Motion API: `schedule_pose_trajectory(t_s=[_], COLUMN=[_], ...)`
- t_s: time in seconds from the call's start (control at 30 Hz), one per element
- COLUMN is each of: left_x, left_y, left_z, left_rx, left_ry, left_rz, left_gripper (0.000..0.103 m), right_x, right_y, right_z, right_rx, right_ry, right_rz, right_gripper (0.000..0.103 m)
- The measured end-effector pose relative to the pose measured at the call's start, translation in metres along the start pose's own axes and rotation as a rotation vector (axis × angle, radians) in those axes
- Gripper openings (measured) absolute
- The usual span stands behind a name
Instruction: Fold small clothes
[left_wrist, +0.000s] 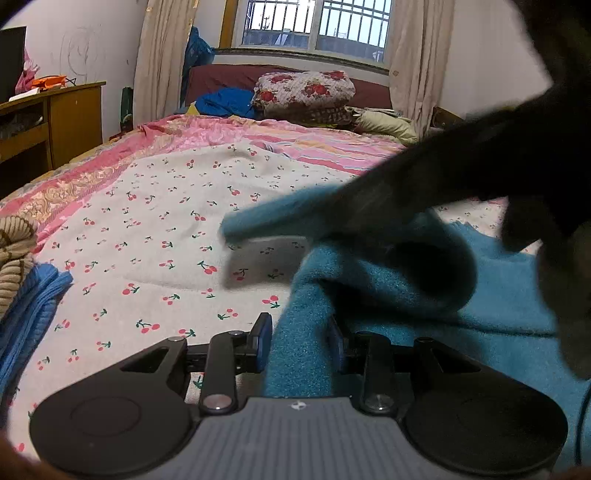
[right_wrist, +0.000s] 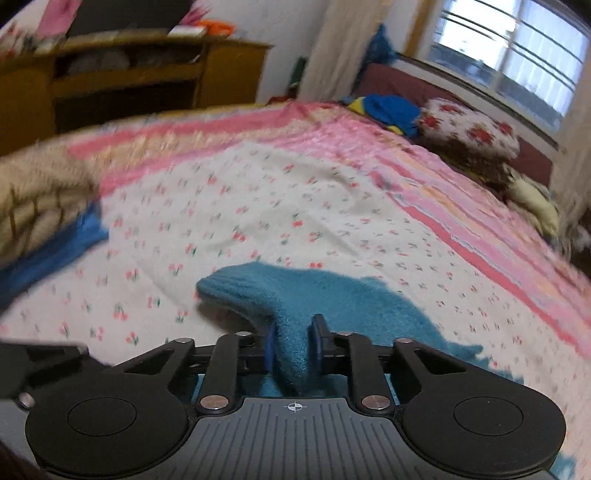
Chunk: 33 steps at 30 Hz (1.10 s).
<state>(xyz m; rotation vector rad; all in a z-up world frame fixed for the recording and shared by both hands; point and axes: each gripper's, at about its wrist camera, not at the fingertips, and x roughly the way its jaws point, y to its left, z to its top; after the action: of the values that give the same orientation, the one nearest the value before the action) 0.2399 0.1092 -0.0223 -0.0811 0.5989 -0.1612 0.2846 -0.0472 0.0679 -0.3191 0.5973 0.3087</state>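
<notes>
A fuzzy teal garment (left_wrist: 406, 291) lies rumpled on the cherry-print sheet (left_wrist: 147, 221) at the right of the left wrist view. My left gripper (left_wrist: 301, 343) is shut on a raised fold of it, with cloth filling the gap between the blue pads (left_wrist: 263, 338). One teal sleeve (left_wrist: 266, 218) hangs out above the sheet and casts a shadow. The dark, blurred body of the right gripper (left_wrist: 461, 177) crosses over it from the upper right. In the right wrist view my right gripper (right_wrist: 294, 345) is shut on a teal fold, and the garment (right_wrist: 343, 299) spreads ahead of it.
A beige knit (left_wrist: 14, 254) on a blue knit (left_wrist: 29, 314) sits stacked at the bed's left edge. A floral bundle (left_wrist: 303, 88) and blue clothes (left_wrist: 225, 101) lie at the far end under the window. A wooden cabinet (left_wrist: 55, 118) stands at the left.
</notes>
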Motion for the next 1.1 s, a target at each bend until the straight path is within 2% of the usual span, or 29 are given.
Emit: schedule_pose_trajectory(t_s=[0.2, 0.37, 0.57, 0.63, 0.73, 0.83, 0.87, 1.0, 1.1], left_x=[-0.002, -0.005, -0.011, -0.013, -0.017, -0.021, -0.022, -0.014, -0.004], left_y=[-0.01, -0.023, -0.033, -0.035, -0.04, -0.045, -0.048, -0.057, -0.063], left_z=[0.002, 0.005, 0.007, 0.008, 0.011, 0.016, 0.017, 0.019, 0.018], left_rx=[0.035, 0.071, 0.1, 0.12, 0.154, 0.186, 0.199, 0.237, 0.274], left_ry=[-0.008, -0.017, -0.018, -0.021, -0.032, -0.045, -0.05, -0.041, -0.032], left_rz=[0.024, 0.052, 0.082, 0.093, 0.111, 0.115, 0.118, 0.11, 0.111], left_gripper=[0.04, 0.04, 0.04, 0.04, 0.04, 0.04, 0.04, 0.04, 0.04], right_x=[-0.045, -0.083, -0.084, -0.087, -0.092, -0.095, -0.096, -0.095, -0.088], right_y=[-0.071, -0.13, -0.17, -0.177, -0.184, -0.19, -0.193, -0.207, -0.214], right_z=[-0.018, -0.066, -0.135, -0.151, -0.167, -0.176, -0.18, -0.192, -0.197], right_rx=[0.284, 0.538, 0.742, 0.795, 0.862, 0.9, 0.916, 1.007, 1.053], right_ry=[-0.07, -0.11, -0.032, -0.03, -0.043, -0.059, -0.067, -0.085, -0.085], right_rz=[-0.034, -0.091, -0.081, -0.05, -0.023, -0.02, -0.018, 0.025, 0.019], right_gripper=[0.012, 0.012, 0.011, 0.017, 0.019, 0.035, 0.038, 0.041, 0.041])
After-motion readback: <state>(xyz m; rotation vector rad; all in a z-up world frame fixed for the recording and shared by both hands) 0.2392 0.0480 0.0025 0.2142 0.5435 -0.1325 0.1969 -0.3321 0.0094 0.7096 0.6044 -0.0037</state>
